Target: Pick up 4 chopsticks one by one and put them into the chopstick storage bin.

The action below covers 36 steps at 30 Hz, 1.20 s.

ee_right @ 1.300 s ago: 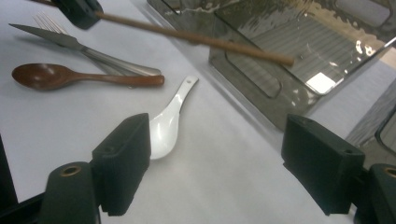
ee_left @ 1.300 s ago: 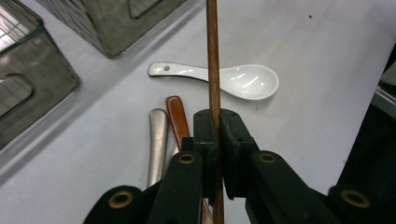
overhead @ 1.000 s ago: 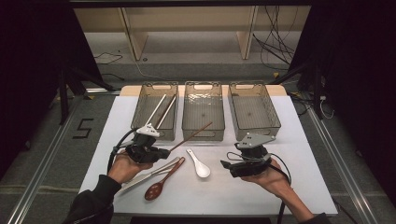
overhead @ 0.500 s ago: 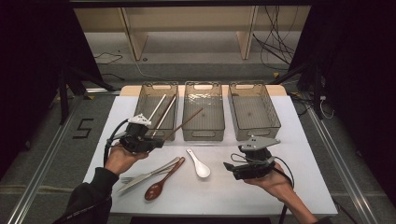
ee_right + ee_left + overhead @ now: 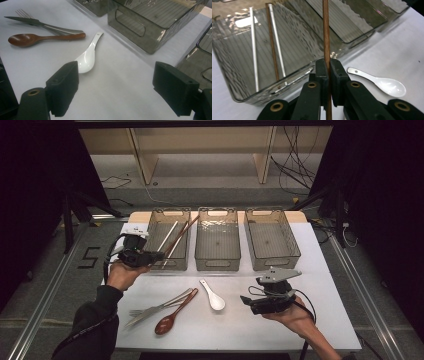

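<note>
My left gripper (image 5: pixel 158 255) hovers at the near left corner of the left bin (image 5: pixel 171 265), shut on a brown wooden chopstick (image 5: pixel 177 236) that slants up over the bin. In the left gripper view the jaws (image 5: pixel 327 63) pinch that chopstick (image 5: pixel 326 32) above the bin (image 5: pixel 227 75), which holds two silver chopsticks (image 5: pixel 253 50) and another brown one (image 5: pixel 272 45). My right gripper (image 5: pixel 247 301) rests low over the table at the right, open, nothing between its jaws (image 5: pixel 125 85). A white spoon (image 5: pixel 87 56) lies just beyond them.
Middle bin (image 5: pixel 217 265) and right bin (image 5: pixel 274 266) stand beside the left one. On the white table (image 5: pixel 300 285) lie the white spoon (image 5: pixel 213 296), a wooden spoon (image 5: pixel 171 316), a fork and a knife (image 5: pixel 156 308).
My left gripper has carried the brown chopstick left and away from me, from the table's middle to over the left bin. The right gripper has hardly moved.
</note>
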Motion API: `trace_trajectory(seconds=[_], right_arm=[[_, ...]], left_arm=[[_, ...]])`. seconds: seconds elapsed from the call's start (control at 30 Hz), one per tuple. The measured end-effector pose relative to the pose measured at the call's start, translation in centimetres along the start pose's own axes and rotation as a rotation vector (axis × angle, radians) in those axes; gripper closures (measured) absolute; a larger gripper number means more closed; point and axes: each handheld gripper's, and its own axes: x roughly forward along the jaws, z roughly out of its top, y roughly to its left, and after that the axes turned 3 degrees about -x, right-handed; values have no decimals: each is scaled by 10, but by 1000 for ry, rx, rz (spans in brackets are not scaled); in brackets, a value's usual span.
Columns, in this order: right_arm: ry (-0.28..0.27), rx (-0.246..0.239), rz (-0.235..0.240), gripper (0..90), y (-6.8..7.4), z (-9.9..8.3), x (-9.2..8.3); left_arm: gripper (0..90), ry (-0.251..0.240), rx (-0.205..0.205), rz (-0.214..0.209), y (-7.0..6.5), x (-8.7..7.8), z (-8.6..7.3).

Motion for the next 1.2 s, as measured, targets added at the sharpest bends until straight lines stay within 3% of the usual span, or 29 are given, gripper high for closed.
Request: trace_trajectory(seconds=[0.43, 0.97, 1.2], right_arm=[[-3, 8, 8, 215, 1, -2, -2], [-4, 0, 24, 218, 2, -1, -2], [-6, -13, 31, 221, 2, -1, -2]], left_arm=[[856, 11, -70, 86, 27, 16, 20], [855, 41, -145, 171, 47, 40, 32], [845, 92, -138, 204, 50, 53, 32]])
